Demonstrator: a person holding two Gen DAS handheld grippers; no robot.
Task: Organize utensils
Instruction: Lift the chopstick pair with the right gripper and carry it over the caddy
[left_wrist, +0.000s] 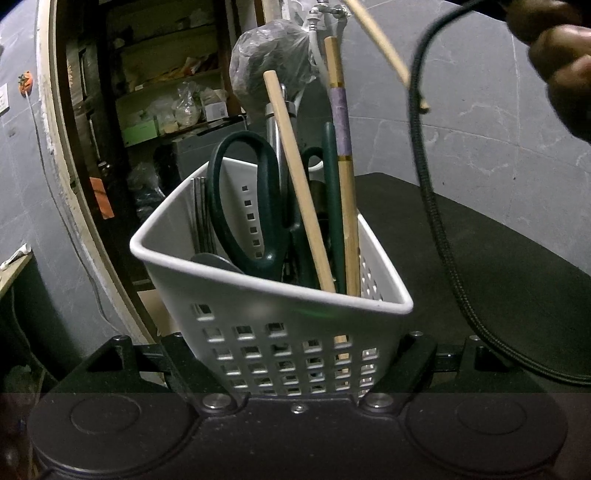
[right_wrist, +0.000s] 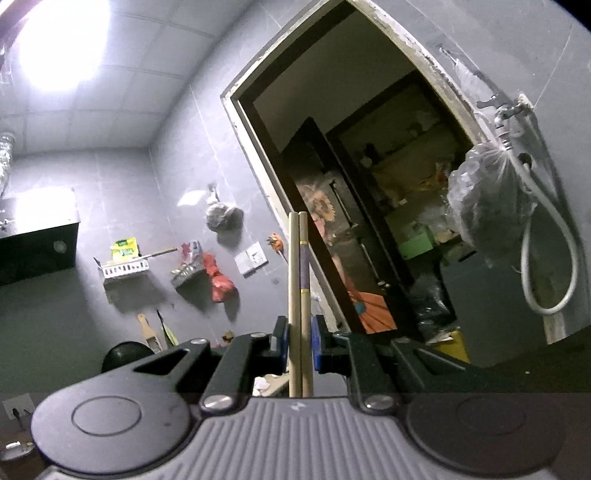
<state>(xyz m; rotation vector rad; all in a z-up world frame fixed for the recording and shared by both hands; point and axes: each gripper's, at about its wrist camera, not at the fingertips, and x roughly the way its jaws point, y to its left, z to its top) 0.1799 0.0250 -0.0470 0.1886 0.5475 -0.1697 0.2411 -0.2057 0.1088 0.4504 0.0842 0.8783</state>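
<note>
A home kitchen — grey tiled walls (right_wrist: 122, 192), wall tap (right_wrist: 506, 110), utensil racks (right_wrist: 123, 269).

A grey tiled wall (right_wrist: 155, 192) carries a white wire shelf (right_wrist: 123, 271), a light switch (right_wrist: 251, 262) and a red bag (right_wrist: 219, 282) beside it. A tap (right_wrist: 506, 110) on the wall holds a clear plastic bag (right_wrist: 487, 199) and a white hose (right_wrist: 550, 258). An open doorway (right_wrist: 369, 184) shows a cluttered shelf (left_wrist: 162, 92). A black braided cable (left_wrist: 439, 236) hangs above the dark counter (left_wrist: 498, 266).
</note>
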